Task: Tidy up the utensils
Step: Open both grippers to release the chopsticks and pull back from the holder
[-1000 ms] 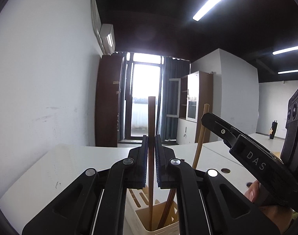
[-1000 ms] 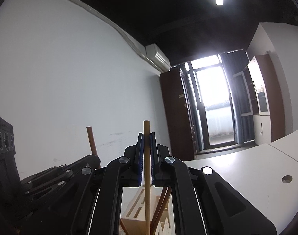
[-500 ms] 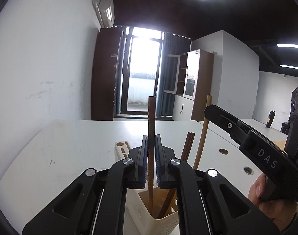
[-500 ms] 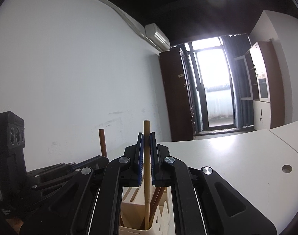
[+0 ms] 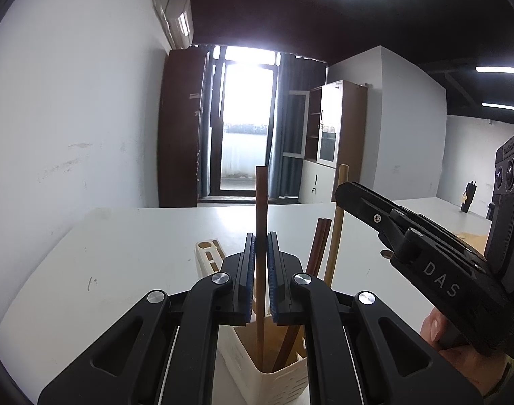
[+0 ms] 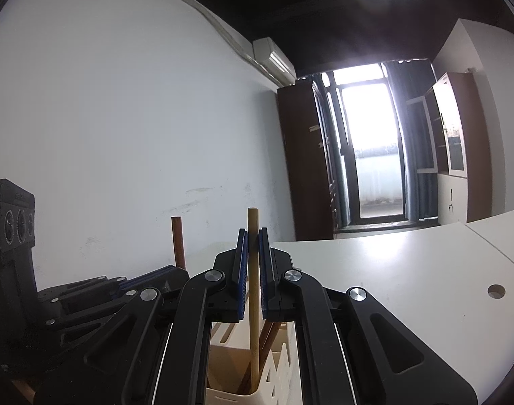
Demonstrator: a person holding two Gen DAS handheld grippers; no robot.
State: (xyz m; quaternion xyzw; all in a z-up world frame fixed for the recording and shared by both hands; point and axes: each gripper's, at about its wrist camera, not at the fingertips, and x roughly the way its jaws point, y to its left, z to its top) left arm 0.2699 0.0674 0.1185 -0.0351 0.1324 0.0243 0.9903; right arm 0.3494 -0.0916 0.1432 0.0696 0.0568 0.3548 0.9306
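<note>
A cream utensil holder (image 5: 274, 378) stands on the white table under both grippers; it also shows in the right wrist view (image 6: 243, 371). My left gripper (image 5: 261, 270) is shut on a dark brown stick (image 5: 261, 202) that stands upright with its lower end inside the holder. My right gripper (image 6: 252, 266) is shut on a light wooden stick (image 6: 253, 236), also upright with its lower end in the holder. The right gripper (image 5: 425, 263) and its light stick (image 5: 338, 219) show in the left wrist view. Two dark sticks (image 5: 319, 243) lean in the holder.
The white table (image 5: 122, 253) reaches to the wall and a balcony door. A second white desk (image 6: 425, 270) with a cable hole (image 6: 495, 292) lies to the right. The left gripper body (image 6: 71, 303) is close beside the right one.
Both grippers have tilted down and lowered over the holder, bringing the two sticks deeper into it. The sticks stay clamped between the jaws.
</note>
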